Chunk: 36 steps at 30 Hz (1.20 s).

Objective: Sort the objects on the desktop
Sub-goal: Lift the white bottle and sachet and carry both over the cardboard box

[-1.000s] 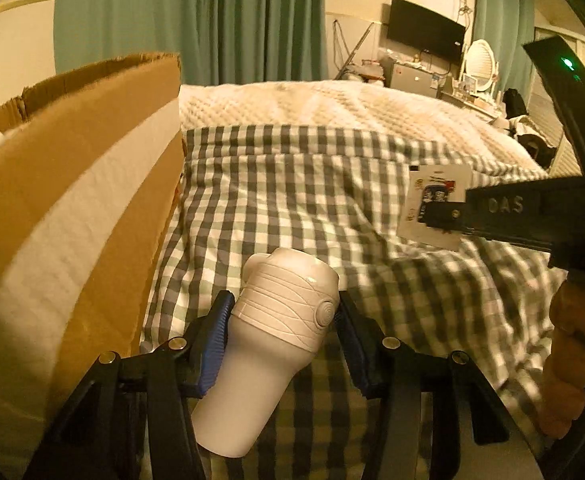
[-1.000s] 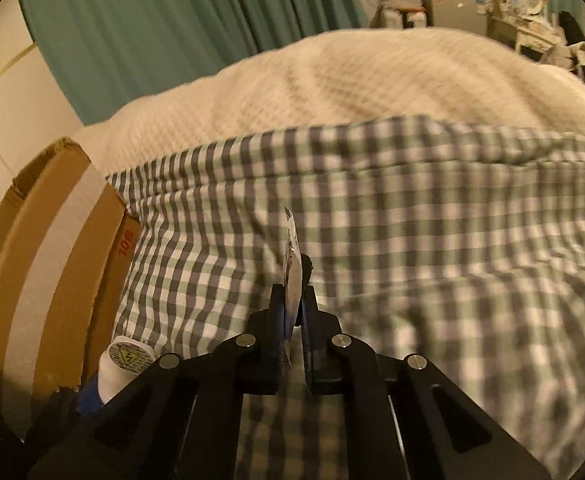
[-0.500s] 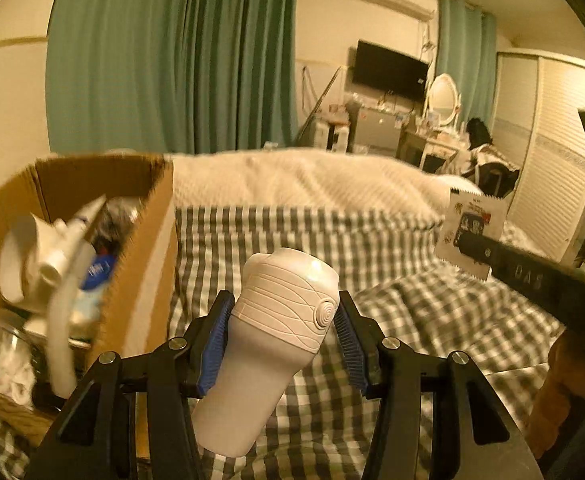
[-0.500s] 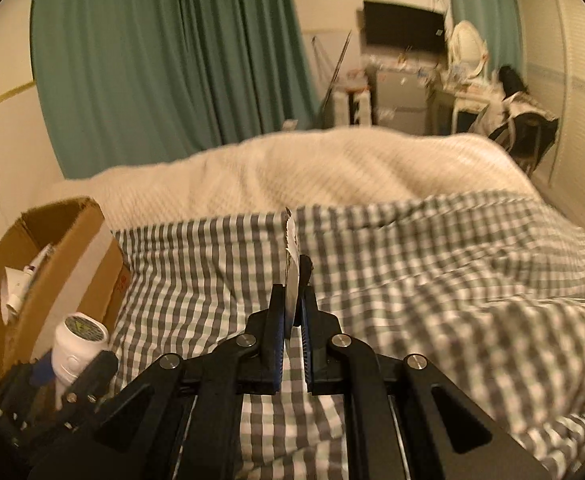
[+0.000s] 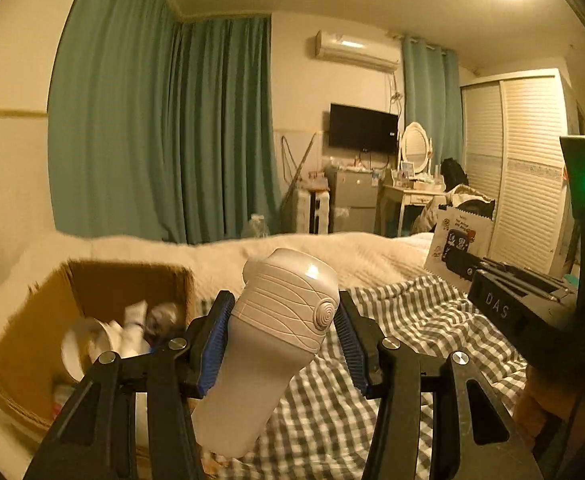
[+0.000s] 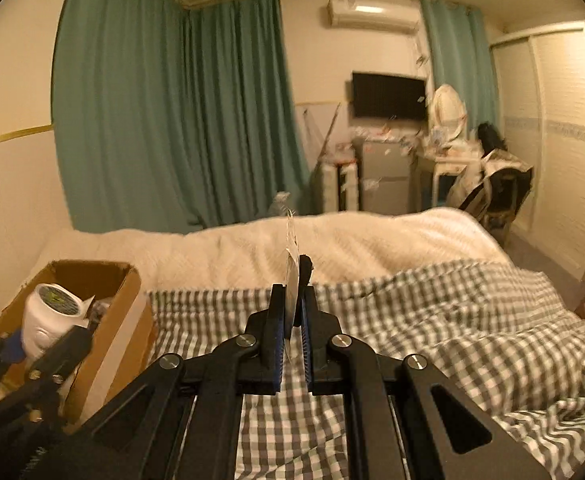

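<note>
Height was what had changed: a second before, both cameras looked down at the checked bedspread [image 5: 412, 312] from close by, and the cardboard box [image 5: 24, 344] showed only its taped outer wall. By this moment both hands had lifted clear, and the box's open top and the jumble already inside it came into sight.

Left of everything sat that box, on the bed against the wall. Just right of the box, the left gripper [image 5: 280, 344] was clamped on the white ribbed bottle [image 5: 264, 360], blue pads pressed to either side of its cap, the bottle tilted with its top leaning away from the box. From the right wrist view the bottle appeared in front of the box's opening.

Further right of the box, the right gripper [image 6: 292, 320] was pinched almost fully together on the flat printed packet [image 5: 462, 242], held edge-on and upright above the bedspread.

With both items raised and the box mouth exposed, the carry seemed nearly done; the bottle looked likeliest to go in first, the packet after.
</note>
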Each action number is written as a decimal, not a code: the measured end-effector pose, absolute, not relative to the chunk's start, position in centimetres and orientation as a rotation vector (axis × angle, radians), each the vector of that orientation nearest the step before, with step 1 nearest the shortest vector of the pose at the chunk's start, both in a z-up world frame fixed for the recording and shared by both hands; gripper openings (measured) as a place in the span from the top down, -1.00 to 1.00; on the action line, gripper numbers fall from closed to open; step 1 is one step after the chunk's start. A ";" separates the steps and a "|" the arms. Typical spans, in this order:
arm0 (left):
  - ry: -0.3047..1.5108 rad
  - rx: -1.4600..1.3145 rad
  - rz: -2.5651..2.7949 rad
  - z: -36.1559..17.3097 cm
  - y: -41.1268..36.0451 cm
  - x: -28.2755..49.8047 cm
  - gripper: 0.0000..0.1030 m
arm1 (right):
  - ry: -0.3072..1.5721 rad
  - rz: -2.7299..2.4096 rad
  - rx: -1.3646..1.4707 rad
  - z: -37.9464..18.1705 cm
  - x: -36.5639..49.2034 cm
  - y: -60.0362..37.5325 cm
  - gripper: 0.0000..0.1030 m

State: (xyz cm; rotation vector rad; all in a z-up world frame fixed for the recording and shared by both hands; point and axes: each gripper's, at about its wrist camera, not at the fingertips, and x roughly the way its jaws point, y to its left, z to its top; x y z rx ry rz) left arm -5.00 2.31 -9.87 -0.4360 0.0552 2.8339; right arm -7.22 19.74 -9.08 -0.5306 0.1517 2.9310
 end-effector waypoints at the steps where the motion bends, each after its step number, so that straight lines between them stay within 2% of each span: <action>1: 0.071 -0.417 2.836 -9.5 2.0 -4.9 -0.01 | 0.169 2.936 -0.515 -8.8 -7.0 19.5 0.86; 7: 0.042 -0.381 2.833 -7.6 -0.9 -4.7 -0.01 | 0.221 2.974 -0.442 -6.9 -6.1 17.9 0.86; 19: 0.013 -0.224 3.042 -4.2 -8.4 -4.1 -0.01 | 0.161 3.088 -0.318 -3.7 -5.5 10.2 0.86; 36: 0.013 -0.227 3.154 -5.1 -14.9 -6.7 -0.02 | 0.145 3.212 -0.396 -5.2 -8.8 1.5 0.86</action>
